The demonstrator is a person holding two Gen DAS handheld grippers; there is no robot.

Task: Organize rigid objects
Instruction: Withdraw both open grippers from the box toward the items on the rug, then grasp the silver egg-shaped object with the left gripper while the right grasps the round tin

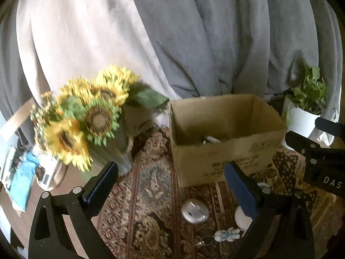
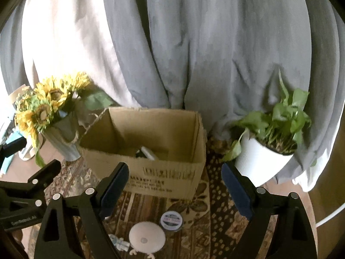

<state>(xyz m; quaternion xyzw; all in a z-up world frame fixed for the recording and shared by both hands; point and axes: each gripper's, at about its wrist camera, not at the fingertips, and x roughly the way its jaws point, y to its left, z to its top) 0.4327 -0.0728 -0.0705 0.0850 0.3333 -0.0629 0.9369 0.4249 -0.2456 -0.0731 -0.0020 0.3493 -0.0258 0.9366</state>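
Note:
An open cardboard box (image 1: 226, 151) stands on the patterned cloth (image 1: 151, 194); a white object (image 1: 212, 139) lies inside it. It also shows in the right wrist view (image 2: 151, 161). In front of the box lie a silver computer mouse (image 1: 194, 211), a white round disc (image 2: 147, 236), a small astronaut keychain (image 1: 226, 235) and a round tin (image 2: 171, 220). My left gripper (image 1: 172, 181) is open and empty above the mouse. My right gripper (image 2: 174, 185) is open and empty above the disc and tin.
A vase of sunflowers (image 1: 86, 116) stands left of the box. A potted green plant (image 2: 271, 142) in a white pot stands right of it. Grey and white curtains (image 1: 194, 32) hang behind. Clutter (image 1: 19, 183) lies at the far left.

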